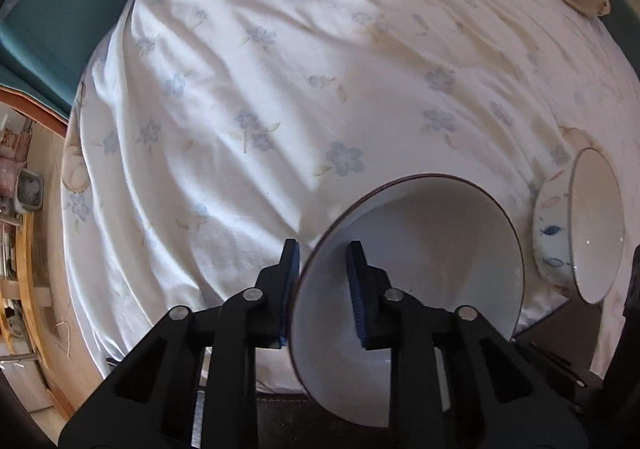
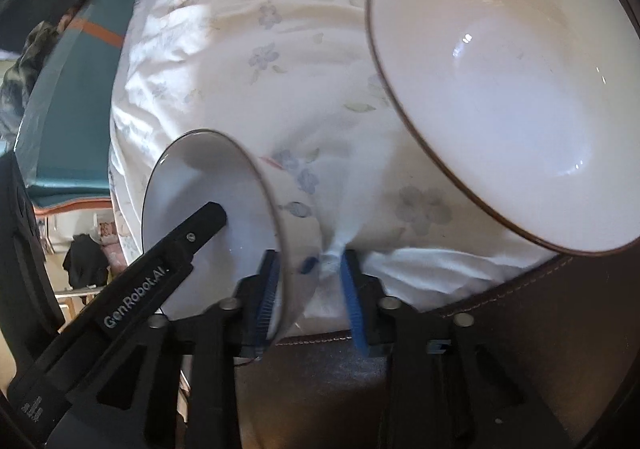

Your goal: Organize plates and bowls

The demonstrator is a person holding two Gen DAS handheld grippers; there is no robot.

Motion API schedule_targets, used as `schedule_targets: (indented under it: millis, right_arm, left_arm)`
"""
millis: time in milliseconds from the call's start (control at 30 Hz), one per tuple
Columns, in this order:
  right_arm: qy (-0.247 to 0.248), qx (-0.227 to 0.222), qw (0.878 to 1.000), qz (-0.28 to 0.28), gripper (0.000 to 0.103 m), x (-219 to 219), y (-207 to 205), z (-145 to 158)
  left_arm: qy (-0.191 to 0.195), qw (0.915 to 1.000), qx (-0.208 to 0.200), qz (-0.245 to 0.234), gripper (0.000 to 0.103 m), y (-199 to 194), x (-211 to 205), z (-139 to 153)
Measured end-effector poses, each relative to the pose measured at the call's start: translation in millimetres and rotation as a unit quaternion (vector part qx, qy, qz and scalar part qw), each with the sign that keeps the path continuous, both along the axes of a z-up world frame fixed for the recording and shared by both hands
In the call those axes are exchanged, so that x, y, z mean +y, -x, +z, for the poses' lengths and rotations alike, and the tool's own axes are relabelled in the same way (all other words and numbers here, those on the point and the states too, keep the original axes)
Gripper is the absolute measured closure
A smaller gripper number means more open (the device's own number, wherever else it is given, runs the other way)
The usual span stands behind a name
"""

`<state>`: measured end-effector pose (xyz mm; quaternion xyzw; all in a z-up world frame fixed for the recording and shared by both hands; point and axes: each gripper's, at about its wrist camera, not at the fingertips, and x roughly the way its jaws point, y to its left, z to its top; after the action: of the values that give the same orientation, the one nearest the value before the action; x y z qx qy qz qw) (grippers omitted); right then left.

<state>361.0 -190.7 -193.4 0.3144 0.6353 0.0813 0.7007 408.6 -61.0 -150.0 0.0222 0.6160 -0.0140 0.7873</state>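
Two bowls on a floral sheet, each taken at the rim by one gripper. The left gripper straddles the rim of the plain white bowl, one blue ribbed pad outside the wall and one inside, the pair closed on the thin wall. The right gripper is likewise closed on the wall of the fish-patterned bowl, which lies just beside the plain white bowl, toward the sheet's near edge. A rim pinch suits these vessels, judging by shape: the curved walls offer no flat outer face, and both bowls appear tipped by the hold. Both are glazed ceramic, smooth and glossy, the plain one edged with a dark line; the sheet is soft, creased cotton printed with pale blue flowers.
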Motion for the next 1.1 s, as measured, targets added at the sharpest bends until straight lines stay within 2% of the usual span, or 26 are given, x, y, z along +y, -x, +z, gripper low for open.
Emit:
schedule_targets:
  millis: [100, 267, 400, 567, 833, 967, 1100]
  right_arm:
    - [0.025, -0.007, 1.0, 0.011, 0.085, 4.4, 3.9, 5.8]
    - [0.03, -0.015, 0.999, 0.02, 0.087, 6.6, 13.2, 14.3]
    - [0.042, -0.029, 0.998, 0.038, 0.086, 12.8, 25.3, 31.5]
    - [0.053, -0.057, 0.996, 0.052, 0.086, 16.8, 44.0, 63.1]
    - [0.069, -0.095, 0.99, 0.073, 0.086, 14.3, 93.9, 117.0]
    - [0.07, -0.105, 0.989, 0.078, 0.087, 11.4, 121.0, 135.3]
    - [0.079, -0.107, 0.987, 0.089, 0.087, 13.3, 147.1, 146.8]
  left_arm:
    - [0.015, 0.9999, -0.005, 0.004, 0.089, 6.7, 4.3, 9.7]
    - [0.014, 0.9999, -0.006, 0.002, 0.09, 25.6, 15.1, 22.2]
    - [0.015, 0.9997, -0.019, 0.007, 0.09, 47.2, 22.6, 37.0]
    - [0.019, 0.9991, -0.036, -0.004, 0.09, 80.7, 29.7, 70.5]
    - [0.033, 0.997, -0.066, -0.021, 0.09, 136.2, 24.0, 120.3]
    - [0.033, 0.996, -0.079, -0.025, 0.09, 165.8, 23.0, 132.5]
    - [0.052, 0.995, -0.083, -0.021, 0.09, 197.2, 26.7, 140.6]
